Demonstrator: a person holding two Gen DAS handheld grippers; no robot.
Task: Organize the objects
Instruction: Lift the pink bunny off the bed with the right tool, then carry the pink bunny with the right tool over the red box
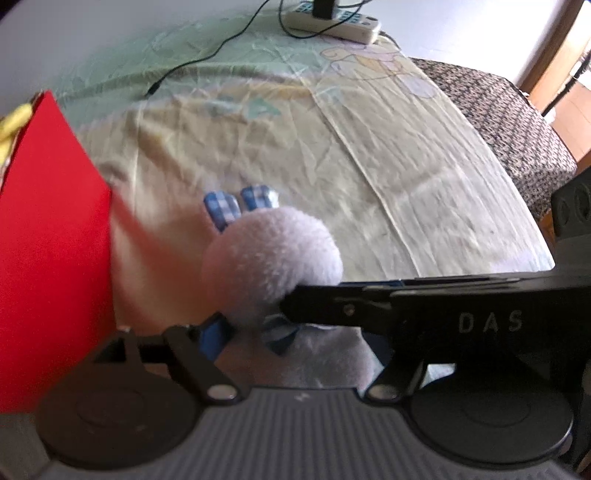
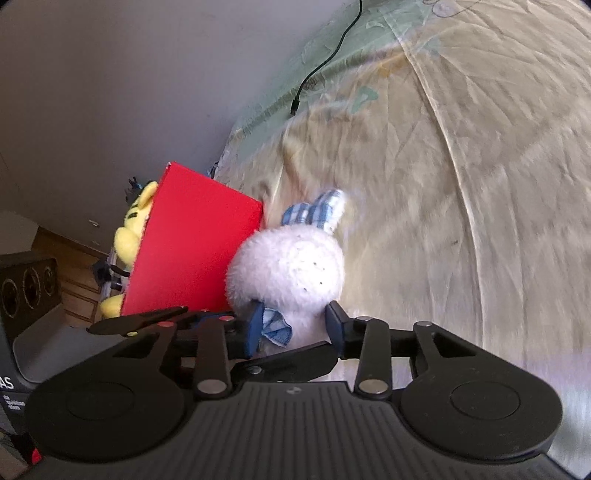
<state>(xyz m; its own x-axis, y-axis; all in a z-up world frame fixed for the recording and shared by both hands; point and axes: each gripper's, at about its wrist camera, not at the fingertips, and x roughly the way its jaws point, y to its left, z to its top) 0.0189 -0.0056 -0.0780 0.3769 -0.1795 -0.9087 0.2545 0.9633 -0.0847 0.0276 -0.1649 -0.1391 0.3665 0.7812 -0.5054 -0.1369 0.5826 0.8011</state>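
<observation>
A white plush rabbit (image 1: 271, 254) (image 2: 288, 269) with blue checked ears lies on the pale bedsheet (image 1: 388, 155), right beside a red box (image 1: 48, 240) (image 2: 192, 251). My right gripper (image 2: 293, 326) has its blue pads on both sides of the rabbit's neck, by its blue scarf, and is shut on it. My left gripper (image 1: 291, 334) straddles the same toy from the box side. One blue pad (image 1: 212, 334) sits against the fur. Its other finger is hidden behind the right gripper's black finger (image 1: 369, 306), which crosses the left wrist view.
A yellow plush toy (image 2: 133, 229) sits inside the red box. A white power strip (image 1: 332, 18) and a loose black cable (image 1: 192, 62) (image 2: 321, 62) lie at the far end of the bed. A dark patterned cover (image 1: 509, 122) runs along the bed's right edge. A black speaker (image 2: 26, 288) stands on the floor.
</observation>
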